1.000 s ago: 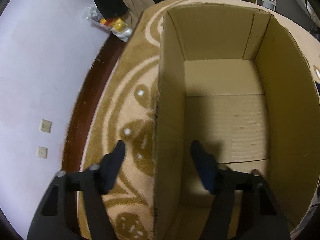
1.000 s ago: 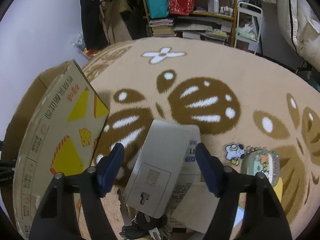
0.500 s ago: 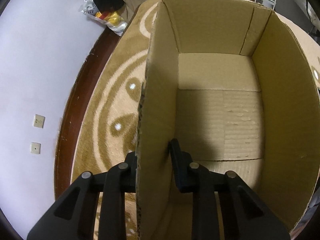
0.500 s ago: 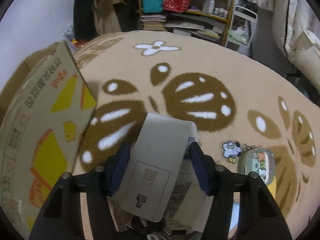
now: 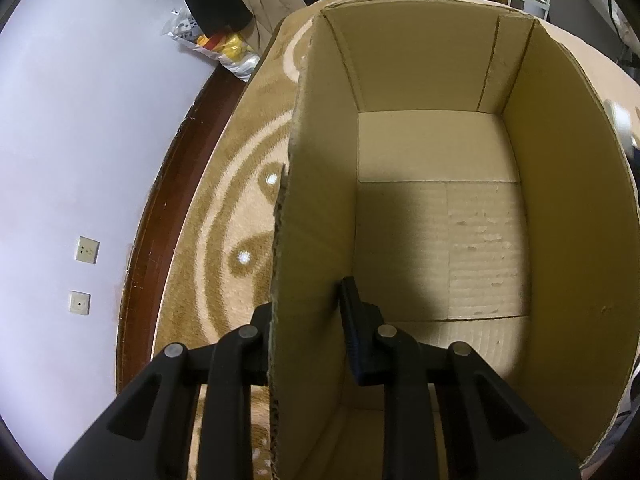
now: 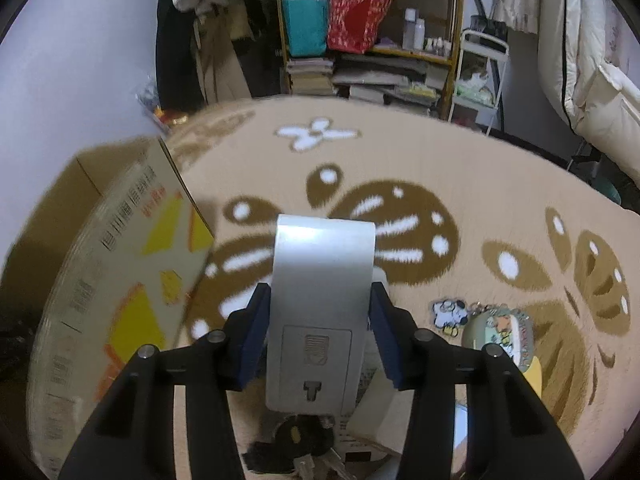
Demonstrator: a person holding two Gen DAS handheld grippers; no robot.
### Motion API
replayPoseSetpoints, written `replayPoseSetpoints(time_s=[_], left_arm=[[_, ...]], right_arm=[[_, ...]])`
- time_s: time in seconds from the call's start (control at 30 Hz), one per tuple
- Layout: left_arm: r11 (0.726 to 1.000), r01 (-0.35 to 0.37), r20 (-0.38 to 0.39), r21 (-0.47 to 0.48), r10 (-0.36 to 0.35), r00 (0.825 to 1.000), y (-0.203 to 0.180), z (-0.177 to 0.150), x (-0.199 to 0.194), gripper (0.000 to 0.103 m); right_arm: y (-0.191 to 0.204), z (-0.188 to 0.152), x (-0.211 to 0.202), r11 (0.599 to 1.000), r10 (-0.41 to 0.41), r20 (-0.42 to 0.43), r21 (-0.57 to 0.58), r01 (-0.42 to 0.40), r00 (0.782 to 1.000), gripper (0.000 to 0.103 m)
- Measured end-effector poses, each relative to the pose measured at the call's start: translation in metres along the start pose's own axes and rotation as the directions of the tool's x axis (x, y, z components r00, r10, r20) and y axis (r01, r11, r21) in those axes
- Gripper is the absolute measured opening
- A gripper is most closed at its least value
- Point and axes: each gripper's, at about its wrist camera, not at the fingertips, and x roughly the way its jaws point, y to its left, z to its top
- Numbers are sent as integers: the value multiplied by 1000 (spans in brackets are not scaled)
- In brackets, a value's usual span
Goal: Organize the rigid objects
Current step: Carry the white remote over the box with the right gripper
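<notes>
My left gripper (image 5: 310, 320) is shut on the left wall of an open, empty cardboard box (image 5: 312, 208), one finger outside and one inside. The box also shows at the left of the right wrist view (image 6: 120, 272), with yellow print on its side. My right gripper (image 6: 318, 320) is shut on a flat silver-grey device (image 6: 320, 288) and holds it lifted above the rug. Below it lie keys (image 6: 304, 448), white paper or card (image 6: 372, 412) and keychain charms (image 6: 496, 332).
A beige rug with brown patterns (image 6: 400, 220) covers the floor. A white wall with sockets (image 5: 88, 250) and a dark baseboard run along the left. Shelves with books and bags (image 6: 360, 40) stand at the back; bedding (image 6: 592, 60) lies at the right.
My left gripper closed on the box's left wall. My right gripper closed on the silver device and raised it off the pile.
</notes>
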Motion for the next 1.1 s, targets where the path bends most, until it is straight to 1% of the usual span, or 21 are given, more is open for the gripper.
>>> replayPoseSetpoints(time_s=[0.2,0.37,0.47,0.53,0.57,0.7,0.83,0.9,1.1], left_arm=[[1000,-5,-2,2,5,1000,1,0,1,23],[1000,-4,-3,-4,4,1000,3,-1,1,23],[1000,-6,-4,-3,6,1000,4,0,1,23],[1000,-9,-5,-2,9,1000,4,0,1,23],[1000,-8,-5,-4,8,1000,3,0,1,23],[1000,-14,-7,2,14,1000,2,0,1,24],[999,-32,-2,23,32,999,-1,-1,1,25],[999,-29,-2,21,29,1000,0,-1,1,25],[1000,-17,-19,20,18,1000,3,-4,4,24]], right_arm=[[0,7,-22,999,26,57,31,-28,998,51],[6,14,-50,995,81,119,47,-87,990,51],[15,20,-70,990,124,182,40,-133,975,51],[24,23,-85,986,160,222,21,-168,962,51],[30,25,-94,982,181,248,4,-188,952,51],[52,25,-117,974,226,297,-47,-222,928,51],[74,24,-126,956,293,294,-97,-276,910,51],[80,23,-123,949,316,285,-108,-297,905,51],[99,14,-110,941,333,230,-145,-306,915,51]])
